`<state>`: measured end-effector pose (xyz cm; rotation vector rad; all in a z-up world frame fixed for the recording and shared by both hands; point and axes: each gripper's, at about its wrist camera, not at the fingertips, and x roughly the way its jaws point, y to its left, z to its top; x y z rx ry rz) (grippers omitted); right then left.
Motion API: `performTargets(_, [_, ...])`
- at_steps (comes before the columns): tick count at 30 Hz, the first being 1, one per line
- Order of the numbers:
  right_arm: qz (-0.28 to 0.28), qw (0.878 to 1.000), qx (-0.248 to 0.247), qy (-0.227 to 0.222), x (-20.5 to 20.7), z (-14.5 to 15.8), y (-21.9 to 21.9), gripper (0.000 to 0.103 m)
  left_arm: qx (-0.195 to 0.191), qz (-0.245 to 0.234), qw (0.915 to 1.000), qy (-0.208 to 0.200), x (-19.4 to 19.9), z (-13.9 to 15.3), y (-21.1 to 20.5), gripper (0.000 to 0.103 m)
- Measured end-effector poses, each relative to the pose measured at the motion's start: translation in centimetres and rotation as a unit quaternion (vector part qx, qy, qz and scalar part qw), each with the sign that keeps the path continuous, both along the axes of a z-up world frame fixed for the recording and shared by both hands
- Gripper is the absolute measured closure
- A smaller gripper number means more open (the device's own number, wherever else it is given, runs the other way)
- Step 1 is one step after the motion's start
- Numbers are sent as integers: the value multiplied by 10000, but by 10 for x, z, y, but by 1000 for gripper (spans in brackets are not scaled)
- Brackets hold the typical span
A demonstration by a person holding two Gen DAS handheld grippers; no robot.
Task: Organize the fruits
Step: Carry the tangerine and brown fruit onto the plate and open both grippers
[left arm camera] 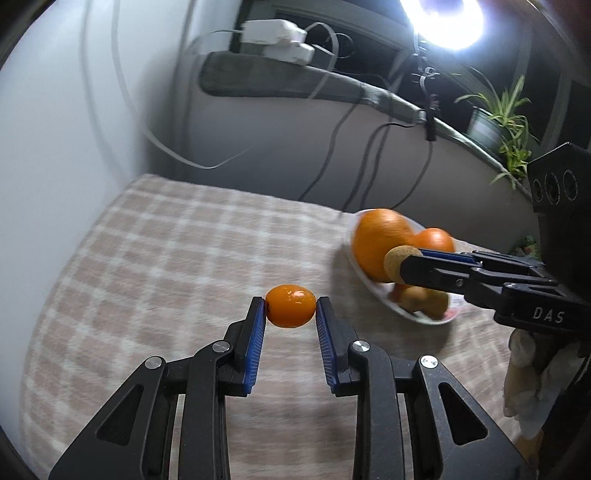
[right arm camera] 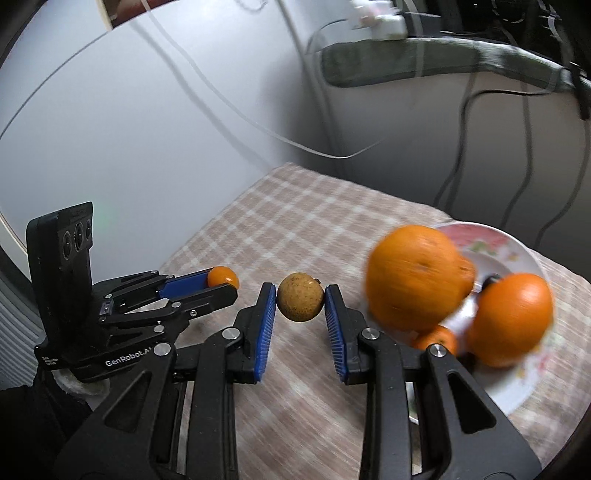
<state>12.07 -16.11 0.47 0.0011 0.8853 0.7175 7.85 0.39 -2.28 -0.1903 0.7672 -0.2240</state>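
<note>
My left gripper (left arm camera: 290, 306) is shut on a small orange kumquat (left arm camera: 290, 305), held above the checked tablecloth (left arm camera: 166, 266). It shows again in the right wrist view as the left gripper (right arm camera: 225, 282) with the kumquat (right arm camera: 222, 277) at its tip. My right gripper (right arm camera: 300, 301) is shut on a small round brown fruit (right arm camera: 300, 297), raised over the cloth. From the left wrist view the right gripper (left arm camera: 404, 264) reaches in from the right with the brown fruit (left arm camera: 397, 263) in front of a white plate (left arm camera: 424, 319). The plate (right arm camera: 513, 391) holds two big oranges (right arm camera: 417, 277) and several small fruits.
A grey wall with hanging cables (left arm camera: 207, 162) stands behind the table. On the sill sit white power adapters (left arm camera: 277, 38), a bright ring lamp (left arm camera: 443, 18) and a potted plant (left arm camera: 498, 118). A gloved hand (left arm camera: 528, 380) holds the right gripper.
</note>
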Motion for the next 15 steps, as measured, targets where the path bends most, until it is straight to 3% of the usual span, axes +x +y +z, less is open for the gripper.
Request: performTargets(15, [-772,9970,-28,-91,0,-6,-86,74,-113,-601,9979,-204,21,17,-73,77])
